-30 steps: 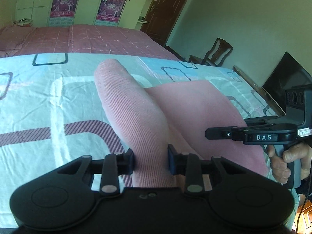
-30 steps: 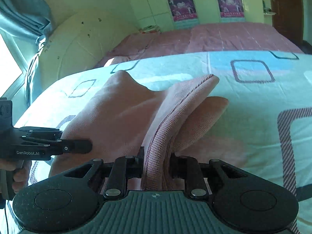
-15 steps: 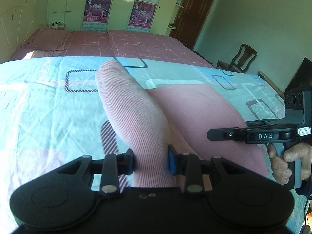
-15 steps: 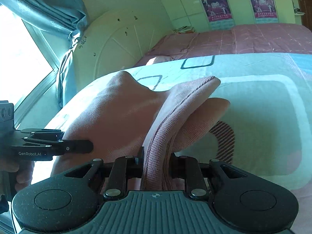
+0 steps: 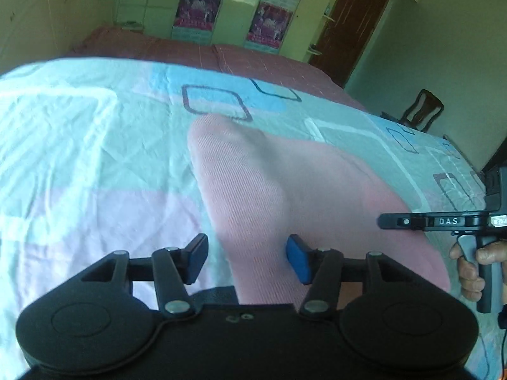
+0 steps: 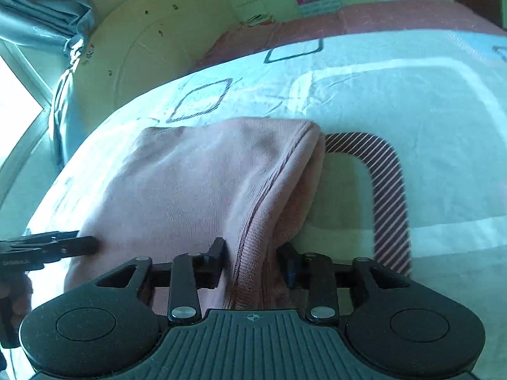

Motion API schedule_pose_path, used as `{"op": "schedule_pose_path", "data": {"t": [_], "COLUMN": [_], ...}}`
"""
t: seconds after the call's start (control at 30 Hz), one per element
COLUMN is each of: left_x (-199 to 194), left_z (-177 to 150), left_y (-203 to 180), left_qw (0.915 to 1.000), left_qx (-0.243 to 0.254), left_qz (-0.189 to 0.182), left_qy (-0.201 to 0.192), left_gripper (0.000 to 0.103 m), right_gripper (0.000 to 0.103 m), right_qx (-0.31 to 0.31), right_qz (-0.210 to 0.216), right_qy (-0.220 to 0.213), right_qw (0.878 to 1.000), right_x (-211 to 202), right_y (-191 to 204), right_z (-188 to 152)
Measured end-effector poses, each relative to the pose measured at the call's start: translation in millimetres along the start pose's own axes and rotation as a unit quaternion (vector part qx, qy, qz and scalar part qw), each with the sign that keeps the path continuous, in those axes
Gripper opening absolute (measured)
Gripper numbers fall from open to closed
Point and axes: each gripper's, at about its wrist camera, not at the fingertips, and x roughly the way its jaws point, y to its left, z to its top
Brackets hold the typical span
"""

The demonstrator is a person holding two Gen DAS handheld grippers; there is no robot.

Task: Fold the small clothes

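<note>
Two claws, and we see both opening: our left claw point(image 5: 245, 258) and right claw point(image 6: 253, 261) each straddle an edge of the pink garment point(image 6: 196, 183), pads clear. It lies folded on the patterned bedsheet point(image 6: 396, 95).

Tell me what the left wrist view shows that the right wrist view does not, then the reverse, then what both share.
Only the left wrist view: a wooden chair by the wall and a dark brown door.

Only the right wrist view: a grey-blue curtain at a bright window and a cream rounded headboard.

Both: the pink garment lying on the patterned bedsheet, posters on the far wardrobe, and each gripper, left gripper and right gripper, with jaws opening around a garment edge.
</note>
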Motion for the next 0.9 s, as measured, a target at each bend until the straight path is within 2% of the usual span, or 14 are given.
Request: {"op": "schedule_pose_path", "data": {"t": [0.07, 0.13, 0.17, 0.2, 0.27, 0.3, 0.37, 0.43, 0.5, 0.57, 0.67, 0.77, 0.83, 0.9], "left_x": [-17.6, -21.7, -16.9, -8.1, 17.3, 35.4, 52.9, 51.5, 34.5, 9.3, -23.9, -46.2, -48.7, -41.2], "left_z": [4.2, 14.4, 20.1, 27.0, 34.9, 34.7, 28.1, 25.0, 21.2, 9.9, -15.2, -41.9, -54.3, -62.1], "left_y": [1.8, 2.3, -0.2, -6.3, -22.2, -26.5, -29.4, -26.8, -26.7, -31.2, -35.3, -38.9, -41.4, -42.9], "left_qw": [0.9990, 0.9980, 0.9979, 0.9976, 0.9948, 0.9937, 0.9922, 0.9930, 0.9941, 0.9927, 0.9929, 0.9936, 0.9942, 0.9950], "left_qx": [0.014, 0.024, 0.033, 0.052, 0.100, 0.107, 0.111, 0.103, 0.099, 0.117, 0.113, 0.103, 0.094, 0.085], "left_qz": [0.018, 0.002, -0.009, -0.012, -0.016, -0.018, -0.008, -0.011, -0.011, -0.020, -0.035, -0.047, -0.052, -0.050], "left_qy": [-0.039, -0.059, -0.055, -0.044, -0.007, 0.030, 0.056, 0.056, 0.043, 0.022, 0.004, -0.006, 0.004, 0.016], "left_gripper": [0.054, 0.055, 0.053, 0.048, 0.036, 0.033, 0.034, 0.034, 0.032, 0.032, 0.032, 0.027, 0.027, 0.026], "right_gripper": [0.052, 0.040, 0.025, 0.018, 0.011, 0.007, 0.005, 0.005, 0.005, 0.005, 0.005, 0.005, 0.005, 0.005], "right_qx": [-0.019, -0.043, -0.059, -0.071, -0.100, -0.113, -0.142, -0.169, -0.167, -0.161, -0.180, -0.201, -0.212, -0.220], "right_qz": [-0.034, -0.042, -0.042, -0.039, -0.040, -0.054, -0.087, -0.114, -0.123, -0.097, -0.060, -0.032, -0.023, -0.036], "right_qy": [-0.044, -0.068, -0.069, -0.064, -0.045, -0.023, 0.012, 0.007, -0.006, -0.033, -0.058, -0.050, -0.038, -0.023], "right_qw": [0.998, 0.996, 0.995, 0.995, 0.993, 0.992, 0.986, 0.979, 0.978, 0.982, 0.980, 0.978, 0.976, 0.975], "right_x": [-18.1, -23.0, -18.9, -11.7, 8.2, 23.7, 47.1, 50.3, 36.7, 9.2, -30.3, -54.6, -57.0, -49.1], "right_y": [2.5, 9.1, 15.1, 21.0, 28.6, 29.8, 25.1, 25.0, 26.0, 28.4, 41.3, 52.5, 56.6, 56.7], "right_z": [0.4, 8.2, 14.2, 20.3, 27.4, 26.4, 17.4, 11.9, 9.0, -0.3, -29.8, -63.6, -78.4, -87.4]}}
